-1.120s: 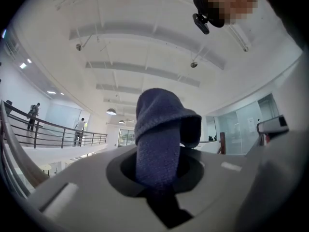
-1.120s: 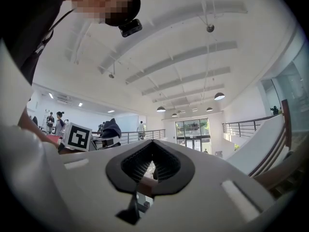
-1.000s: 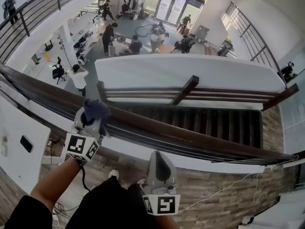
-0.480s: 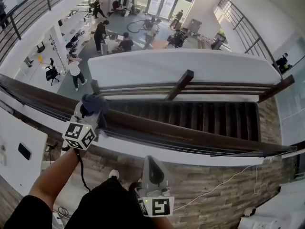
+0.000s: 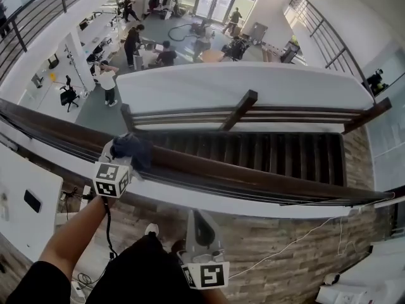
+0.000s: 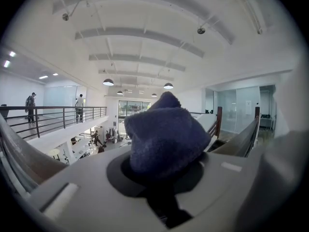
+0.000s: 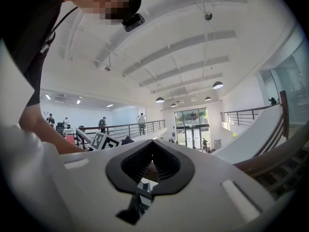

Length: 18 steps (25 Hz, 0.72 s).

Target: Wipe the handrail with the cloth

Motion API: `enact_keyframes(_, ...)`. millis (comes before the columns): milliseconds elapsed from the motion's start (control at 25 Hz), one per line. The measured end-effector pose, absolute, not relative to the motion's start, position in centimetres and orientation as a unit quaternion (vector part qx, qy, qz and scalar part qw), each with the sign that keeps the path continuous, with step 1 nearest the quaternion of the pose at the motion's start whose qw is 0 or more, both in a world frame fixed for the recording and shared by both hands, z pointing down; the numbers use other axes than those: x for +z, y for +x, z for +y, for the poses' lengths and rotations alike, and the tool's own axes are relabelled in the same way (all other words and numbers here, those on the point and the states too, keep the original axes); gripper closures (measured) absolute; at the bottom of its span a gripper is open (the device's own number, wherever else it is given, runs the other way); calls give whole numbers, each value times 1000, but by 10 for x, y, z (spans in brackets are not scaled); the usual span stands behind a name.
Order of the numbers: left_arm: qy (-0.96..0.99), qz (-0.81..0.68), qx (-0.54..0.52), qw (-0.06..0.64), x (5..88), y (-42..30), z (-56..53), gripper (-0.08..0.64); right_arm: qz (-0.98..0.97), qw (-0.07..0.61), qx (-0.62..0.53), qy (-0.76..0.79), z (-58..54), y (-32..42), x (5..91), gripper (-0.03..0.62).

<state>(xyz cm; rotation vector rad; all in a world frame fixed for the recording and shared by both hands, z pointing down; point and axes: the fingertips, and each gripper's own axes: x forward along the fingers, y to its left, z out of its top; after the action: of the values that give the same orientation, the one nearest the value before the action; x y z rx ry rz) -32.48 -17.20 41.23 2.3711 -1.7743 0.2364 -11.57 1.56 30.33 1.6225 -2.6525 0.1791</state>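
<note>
Shifted slightly rightward along rail since a second ago: dark blue fleecy cloth, now pressed on top of dark brown wooden handrail, toward its left part. Cloth clenched in left tongs, bunched wad bulging past tips. Right tongs closed on nothing, held low, apart from handrail. Wiping judged under way, probably early. Long stretch of handrail to right of cloth likely left to be covered. No difference seen between wiped and unwiped wood, so share already done cannot be read.
</note>
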Motion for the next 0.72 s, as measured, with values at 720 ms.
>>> enact_keyframes(720, 787, -603, 104, 79, 420, -275, -171, 509, -842, 0, 49, 537, 3, -69, 300, 589)
